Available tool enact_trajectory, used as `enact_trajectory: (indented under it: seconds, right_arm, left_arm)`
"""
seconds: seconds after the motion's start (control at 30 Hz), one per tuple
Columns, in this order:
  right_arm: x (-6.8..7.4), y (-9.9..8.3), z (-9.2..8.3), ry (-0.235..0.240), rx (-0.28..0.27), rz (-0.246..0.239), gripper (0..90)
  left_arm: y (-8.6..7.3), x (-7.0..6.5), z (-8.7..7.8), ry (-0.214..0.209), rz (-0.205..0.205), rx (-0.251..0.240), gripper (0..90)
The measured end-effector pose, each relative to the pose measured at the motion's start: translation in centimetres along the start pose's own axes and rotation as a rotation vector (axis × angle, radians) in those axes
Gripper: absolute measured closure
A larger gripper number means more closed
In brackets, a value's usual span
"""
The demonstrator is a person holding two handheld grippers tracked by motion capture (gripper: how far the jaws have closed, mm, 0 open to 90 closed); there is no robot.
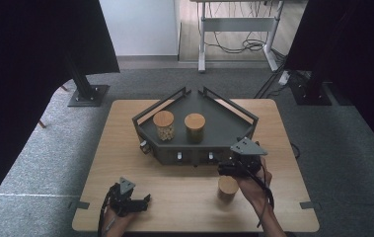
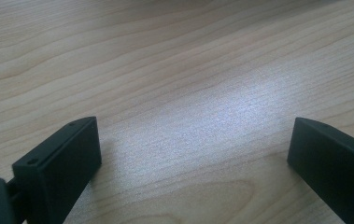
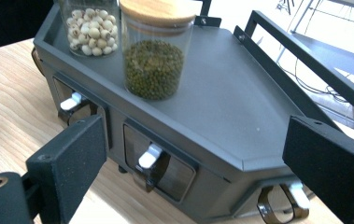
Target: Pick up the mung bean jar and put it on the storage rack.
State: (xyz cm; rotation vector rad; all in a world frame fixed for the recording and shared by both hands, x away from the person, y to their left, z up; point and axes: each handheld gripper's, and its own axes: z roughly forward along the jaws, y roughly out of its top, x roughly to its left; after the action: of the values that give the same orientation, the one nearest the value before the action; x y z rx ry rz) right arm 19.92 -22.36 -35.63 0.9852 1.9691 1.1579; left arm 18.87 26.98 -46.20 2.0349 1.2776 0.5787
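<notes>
The wooden table (image 1: 125,148) carries everything, and the biggest thing on it is the dark grey rack (image 1: 224,123), a wedge-shaped shelf with low rails round its back edges, presumably to keep jars from sliding off, and small drawers with white handles (image 3: 149,156) along its front face. Two jars already stand near the front left of the shelf: the jar of pale round seeds (image 1: 164,125) and, just beside it, the jar of green beans (image 1: 195,128), both upright with wooden lids, which leaves the right part of the shelf bare. A third jar (image 1: 227,188) stands upright on the table in front of the rack, close to the person's right hand; judging by the two on the shelf, it probably belongs up there next. The right gripper (image 1: 234,169) hangs between that jar and the rack's front, its jaws spread wide with nothing between them, looking along the shelf rather than at the jar. To lift the jar onto the shelf it would have to clear the front edge and keep off the bean jar. The left gripper (image 1: 134,203) rests low at the near left edge, jaws wide apart over bare wood, well out of the way
</notes>
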Motion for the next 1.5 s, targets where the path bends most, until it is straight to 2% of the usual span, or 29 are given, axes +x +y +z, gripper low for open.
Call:
enact_trajectory:
  seconds: [0.63,1.5]
  right_arm:
    - [0.1,-2.6,-1.7,-0.045,-0.02,-0.012,6.2]
    - [-0.2,-5.9,-2.3,-0.103,0.017,0.018,6.2]
  left_arm:
    - [0.0,0.0,0.0,0.001,0.001,-0.001,2.5]
    - [-0.1,-0.1,0.0,0.004,-0.002,-0.003,2.5]
